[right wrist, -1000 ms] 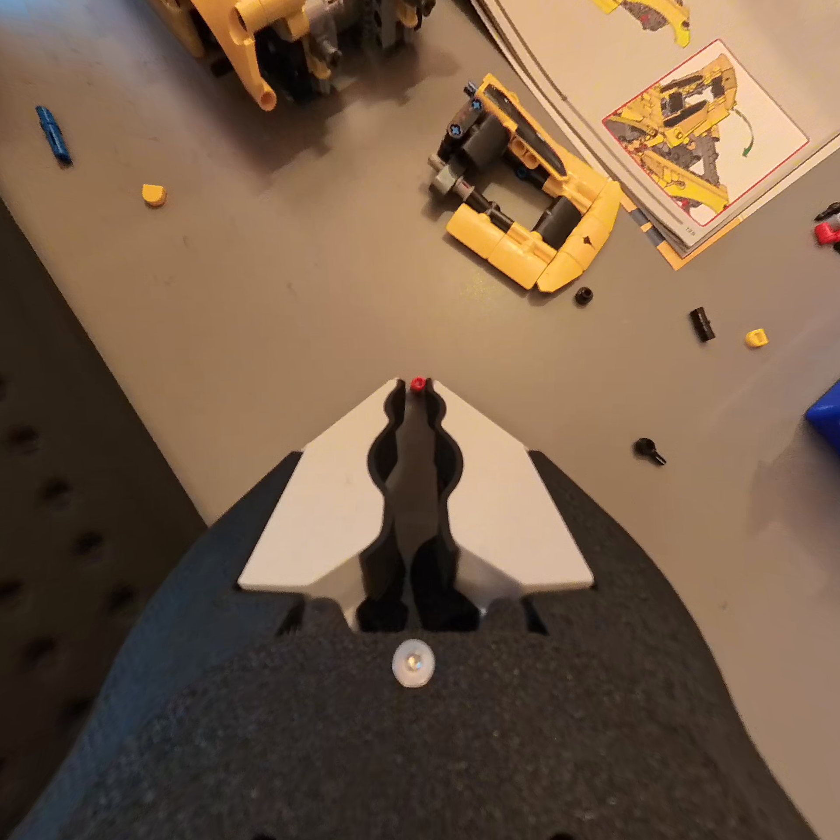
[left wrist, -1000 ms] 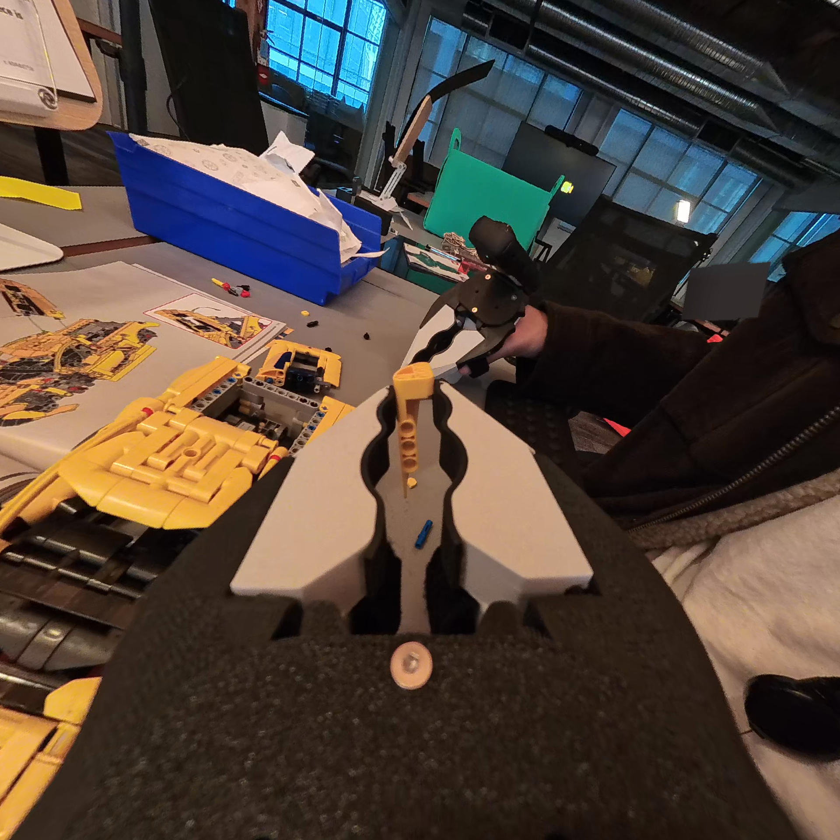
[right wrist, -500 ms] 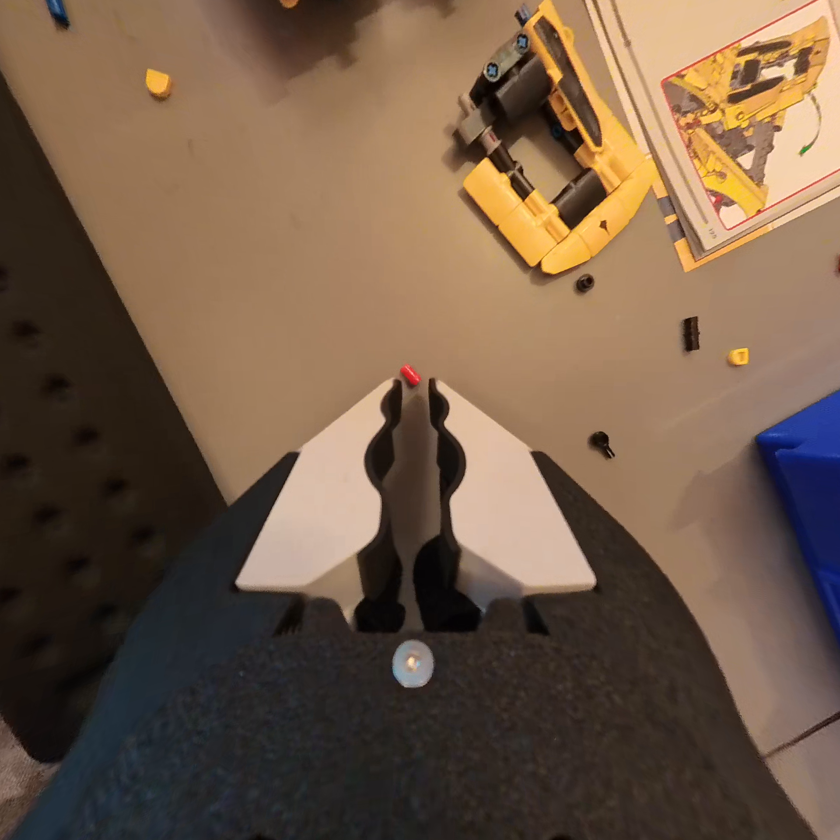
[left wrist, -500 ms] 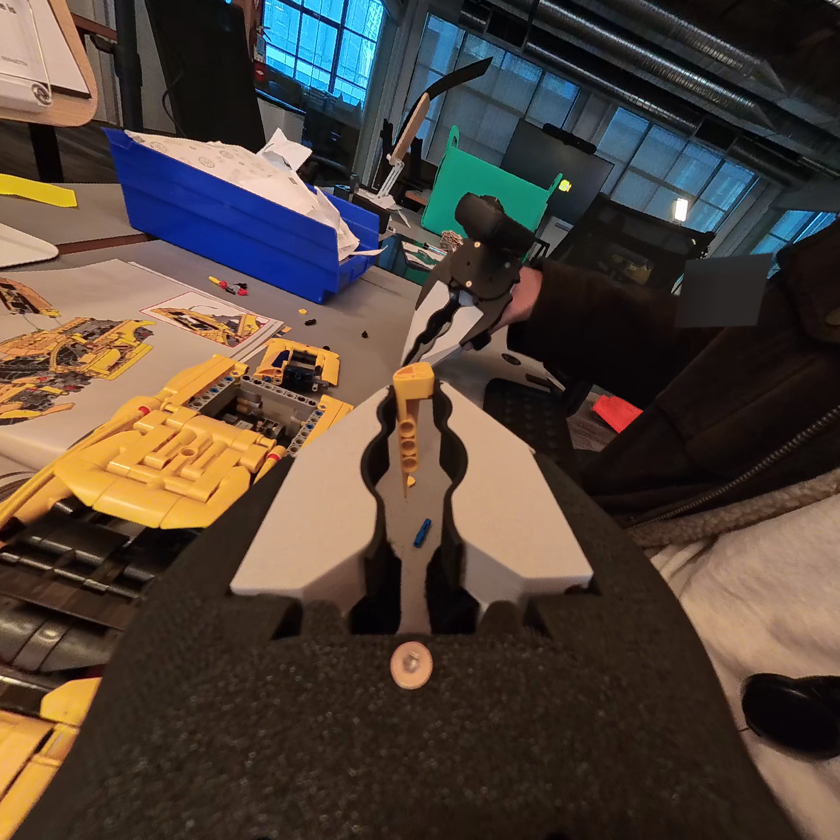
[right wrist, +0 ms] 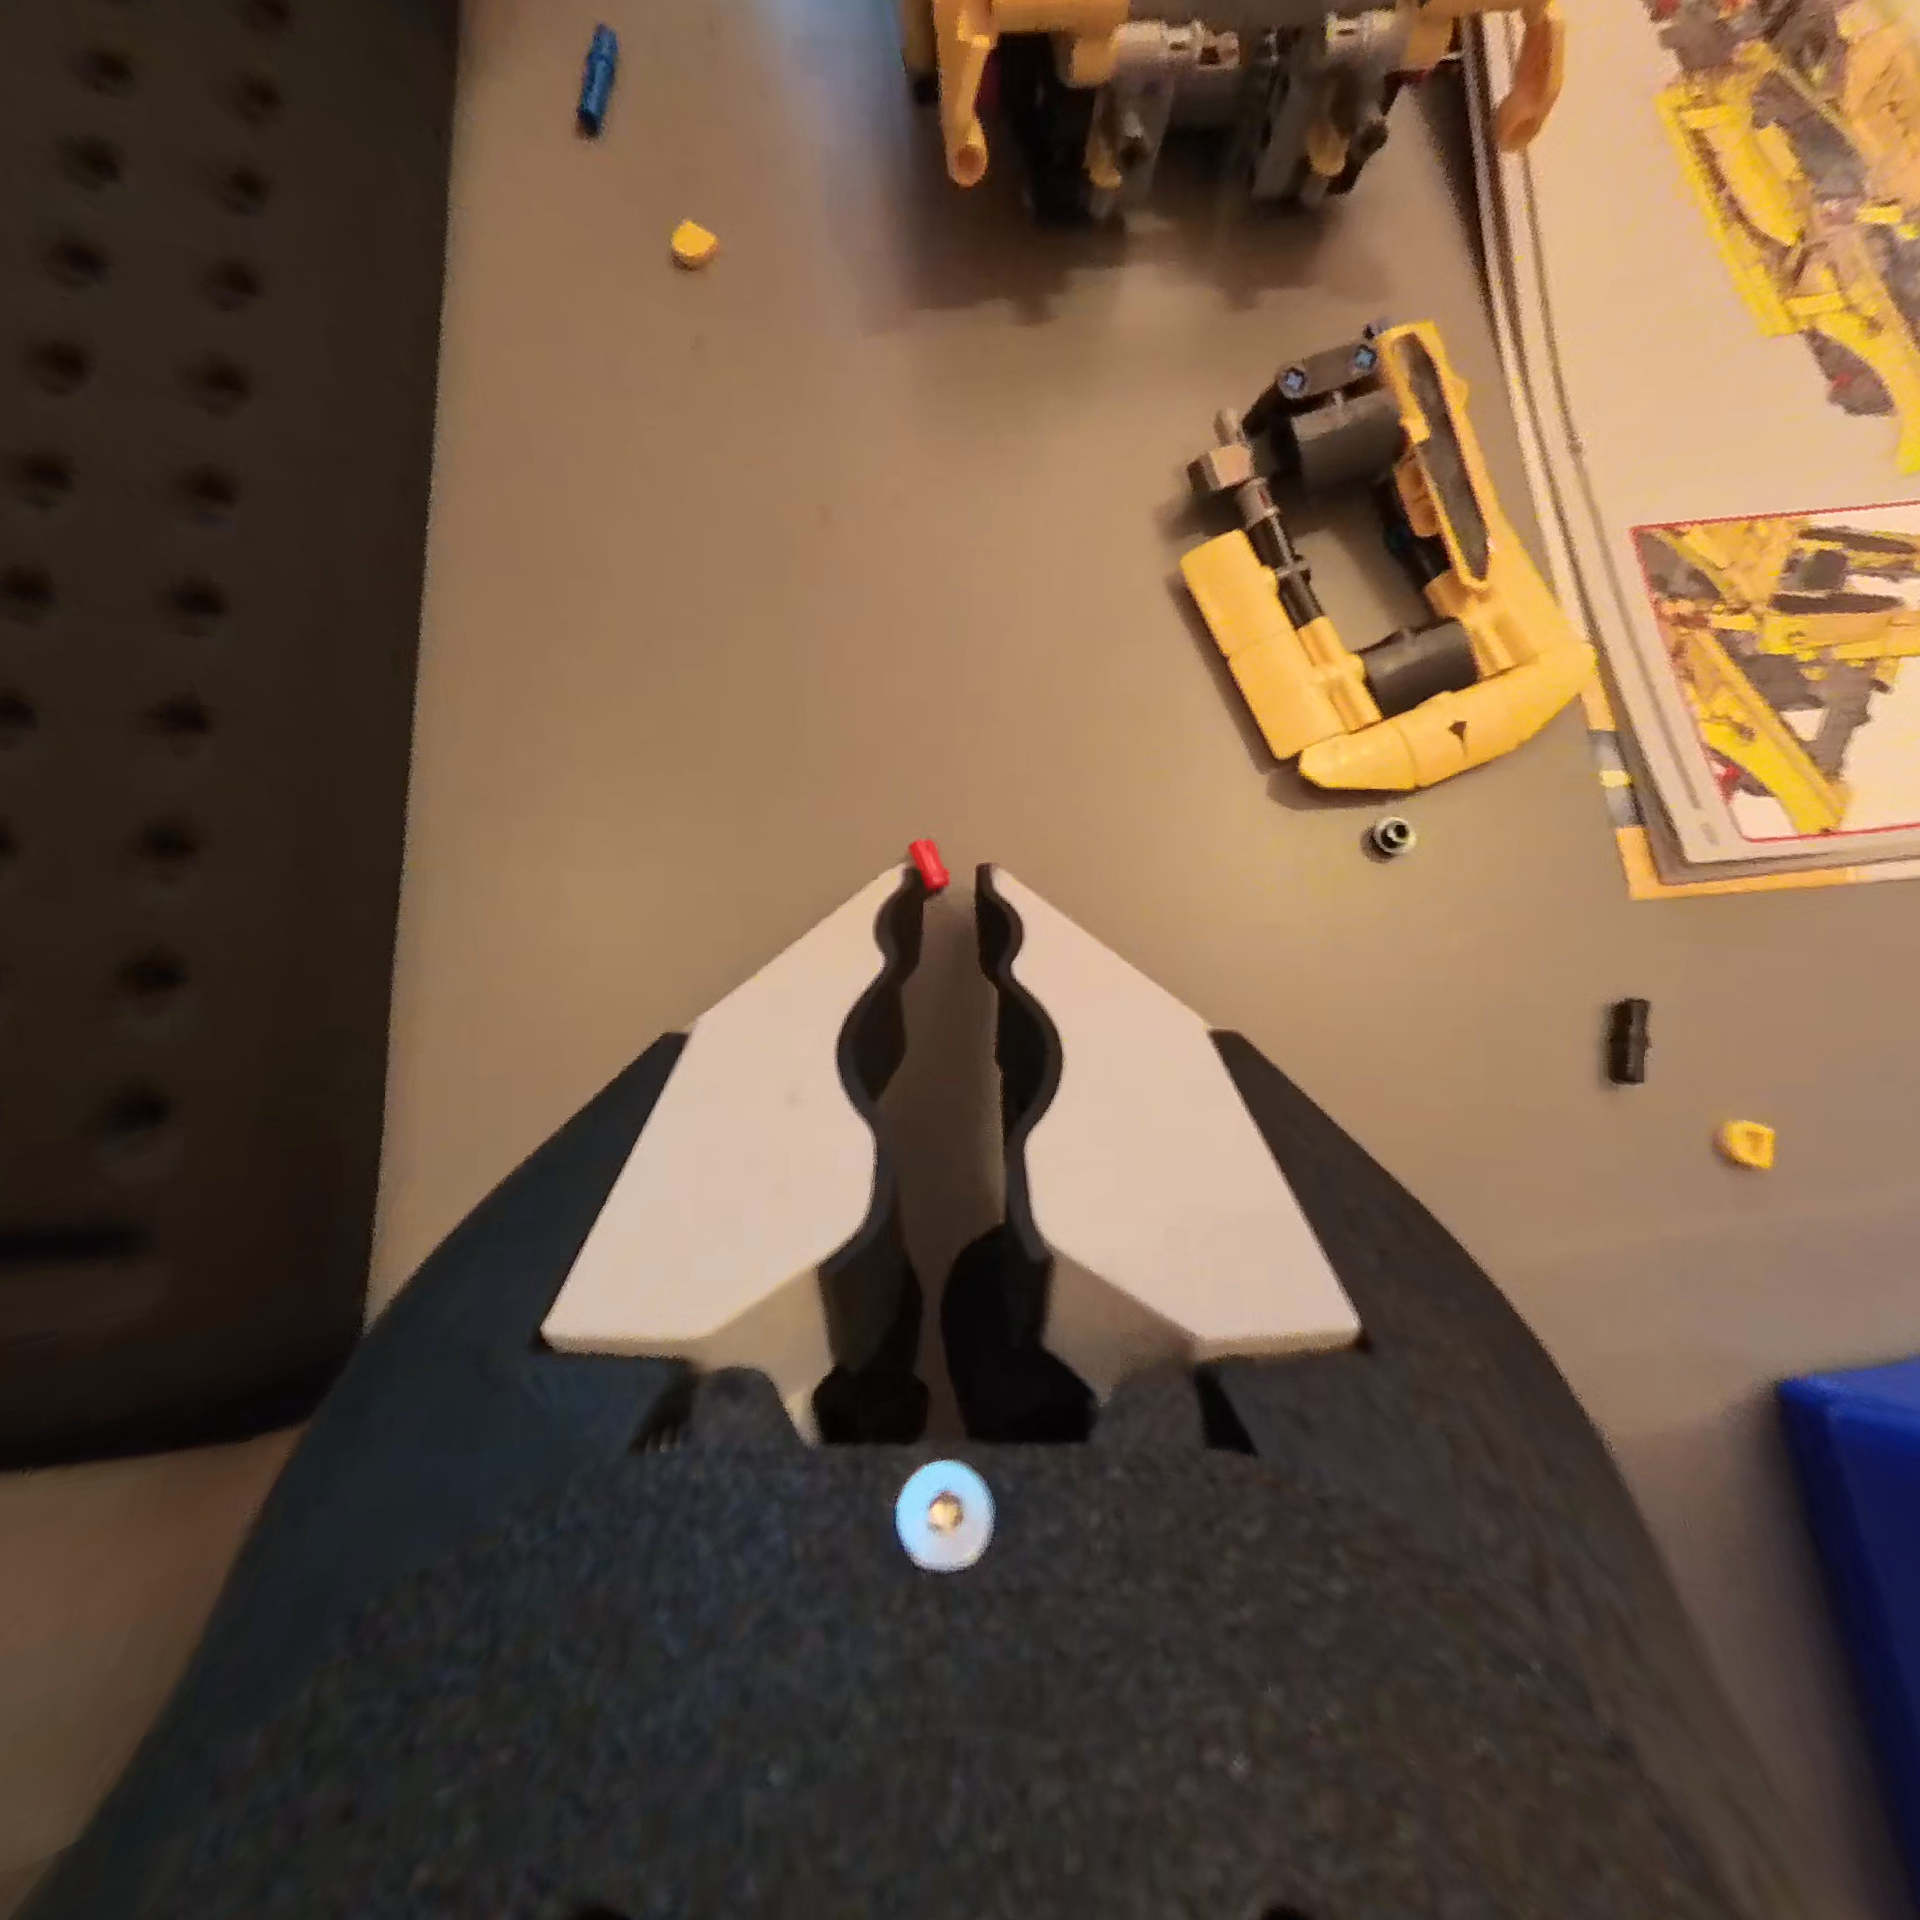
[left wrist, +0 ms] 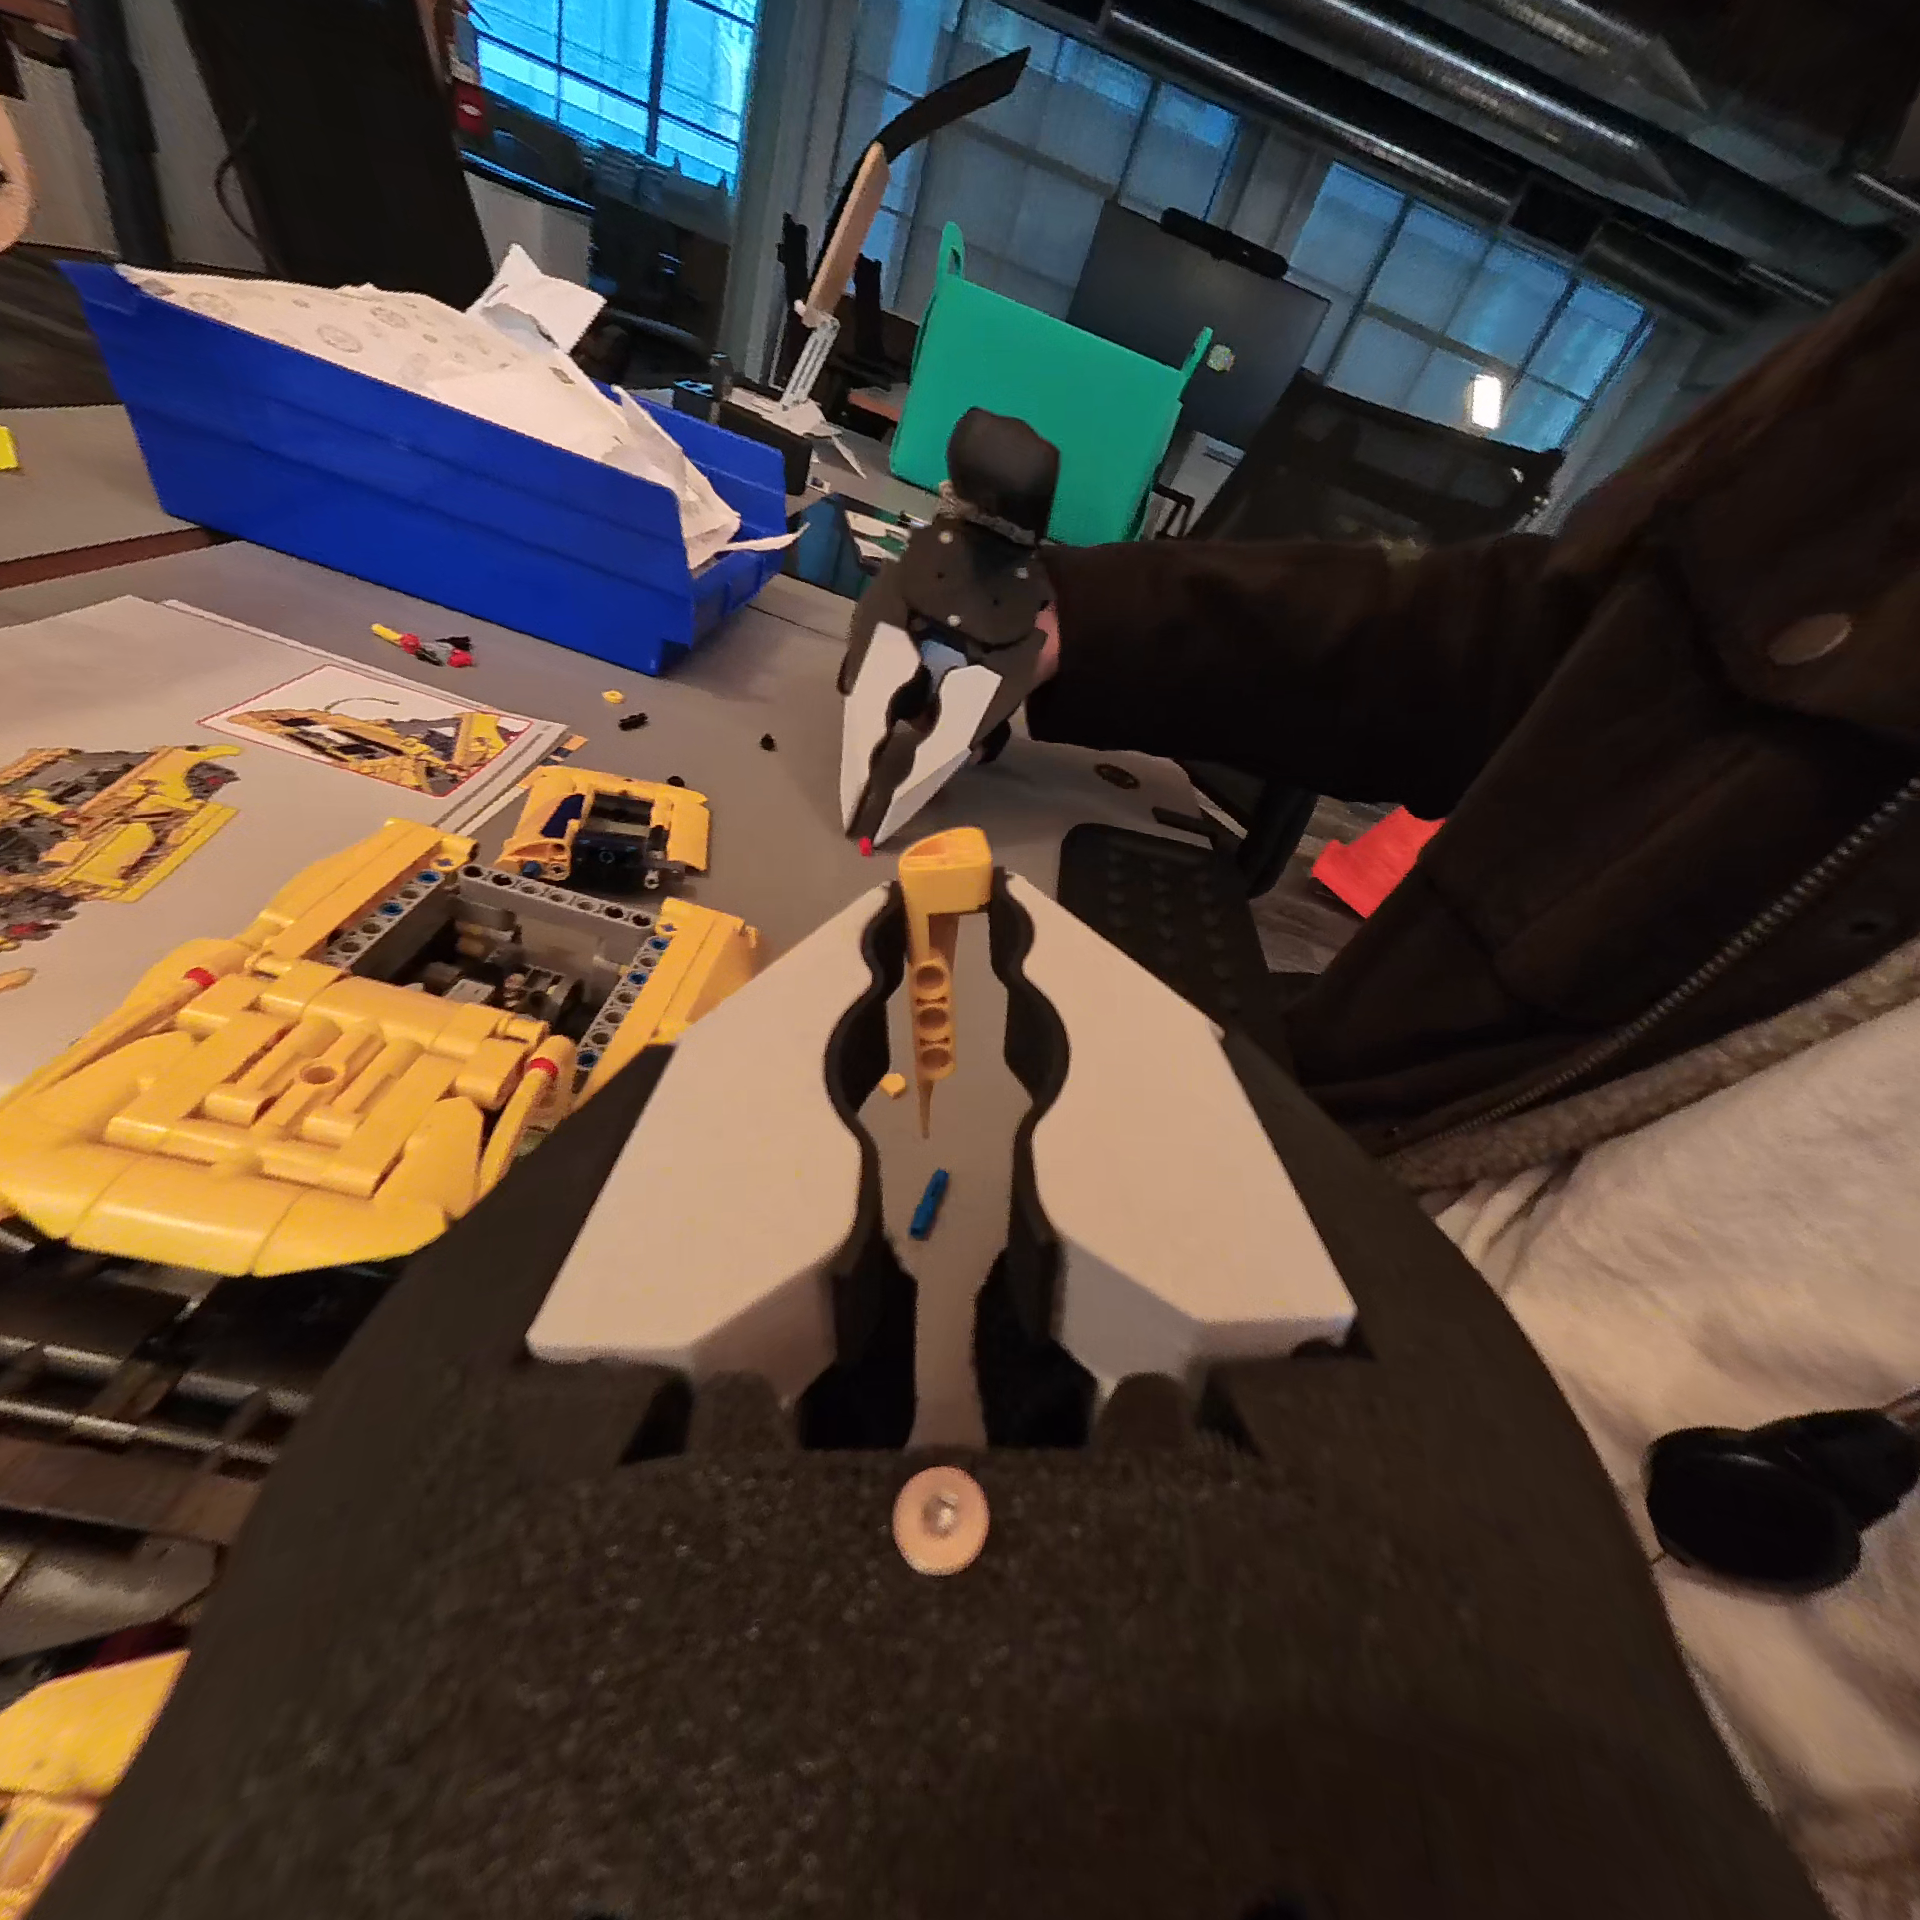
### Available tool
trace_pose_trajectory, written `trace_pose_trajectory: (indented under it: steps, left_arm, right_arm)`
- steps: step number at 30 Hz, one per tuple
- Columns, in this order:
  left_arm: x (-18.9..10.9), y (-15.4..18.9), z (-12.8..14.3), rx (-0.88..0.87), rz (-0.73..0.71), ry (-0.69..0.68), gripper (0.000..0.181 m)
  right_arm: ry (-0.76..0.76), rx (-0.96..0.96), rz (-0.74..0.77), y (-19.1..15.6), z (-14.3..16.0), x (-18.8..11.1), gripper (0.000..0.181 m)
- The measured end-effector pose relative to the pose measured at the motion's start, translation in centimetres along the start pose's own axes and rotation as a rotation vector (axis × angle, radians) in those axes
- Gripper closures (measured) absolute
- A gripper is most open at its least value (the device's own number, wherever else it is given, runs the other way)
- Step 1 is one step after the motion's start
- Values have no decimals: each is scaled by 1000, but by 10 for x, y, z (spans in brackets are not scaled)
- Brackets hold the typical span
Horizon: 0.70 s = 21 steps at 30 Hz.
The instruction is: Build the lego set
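My left gripper [left wrist: 940, 883] is shut on a yellow beam piece [left wrist: 935, 977] with holes and holds it above the table. My right gripper [right wrist: 948, 881] is slightly open, tips down at the grey table [right wrist: 727, 623]. A small red pin [right wrist: 927, 864] lies against its left fingertip, not clamped. The left wrist view also shows the right gripper [left wrist: 871, 826] and the red pin [left wrist: 864, 847]. The yellow car model [left wrist: 312, 1091] lies to the left, and its end also shows in the right wrist view [right wrist: 1195, 104]. A small yellow and black subassembly [right wrist: 1382, 582] lies beside it.
The instruction booklet [right wrist: 1766, 623] lies at the right. Loose bits lie around: a blue pin [right wrist: 595, 78], a yellow stud [right wrist: 693, 244], a black pin [right wrist: 1626, 1039] and a black ring [right wrist: 1392, 836]. A black perforated mat [right wrist: 156, 623] and a blue bin [left wrist: 416, 468] border the space. Tip to tip, the grippers are about 25 cm apart. Both grippers' tips are roughly 15 cm from the yellow stud [right wrist: 693, 244].
My right gripper has opened a little and let go of the red pin, which now rests at its left fingertip; it also moved lower to the table. The left gripper stayed still.
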State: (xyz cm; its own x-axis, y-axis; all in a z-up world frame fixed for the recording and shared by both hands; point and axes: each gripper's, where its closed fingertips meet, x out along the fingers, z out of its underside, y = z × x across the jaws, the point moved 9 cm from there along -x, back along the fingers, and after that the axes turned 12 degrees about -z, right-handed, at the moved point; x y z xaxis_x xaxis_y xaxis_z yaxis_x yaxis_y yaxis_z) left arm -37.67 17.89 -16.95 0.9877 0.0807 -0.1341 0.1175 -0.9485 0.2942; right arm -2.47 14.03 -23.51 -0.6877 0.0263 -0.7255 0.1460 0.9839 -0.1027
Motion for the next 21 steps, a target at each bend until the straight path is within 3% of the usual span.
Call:
trace_pose_trajectory:
  steps: [7, 21]
  left_arm:
    - [-2, 0, -1, -6, 49, 10, 167]
    - [-1, -2, 1, -35, 70, 2, 166]
  right_arm:
    - [14, -19, -51, 0, -2, 5, 170]
    - [76, -22, -6, -3, 5, 5, 174]
